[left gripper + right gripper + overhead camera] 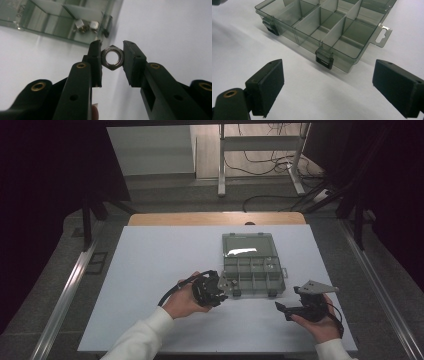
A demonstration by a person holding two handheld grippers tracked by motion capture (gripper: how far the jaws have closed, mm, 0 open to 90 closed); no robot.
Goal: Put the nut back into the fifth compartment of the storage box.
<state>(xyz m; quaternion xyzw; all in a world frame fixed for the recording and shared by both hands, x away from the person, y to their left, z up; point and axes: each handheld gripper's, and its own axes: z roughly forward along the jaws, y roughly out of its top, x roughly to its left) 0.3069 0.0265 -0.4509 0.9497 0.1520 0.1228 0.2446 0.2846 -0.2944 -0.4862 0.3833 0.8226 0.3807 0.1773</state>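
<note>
Left hand-held gripper clamped on a hexagonal metal nut, the two black pads pressing on opposite sides of the nut so that its threaded bore faces the left gripper view's camera; the nut is held clear of the white desk. In the high view this hand-held gripper sits just beside the near left corner of the compartment box, a smoke-tinted transparent organiser whose lid lies folded open on the far side. The box rests on the desk right of centre; its interior is split by partitions into rows of small cells, and two dark latches hang on the near wall, with a hanging tab at one end. In the left gripper view a few small light-coloured parts lie in one cell of the box, too small to identify. Right hand-held gripper with jaws wide apart and nothing between them, held low over the desk near the right end of the box, its pads directed at the latched wall.
</note>
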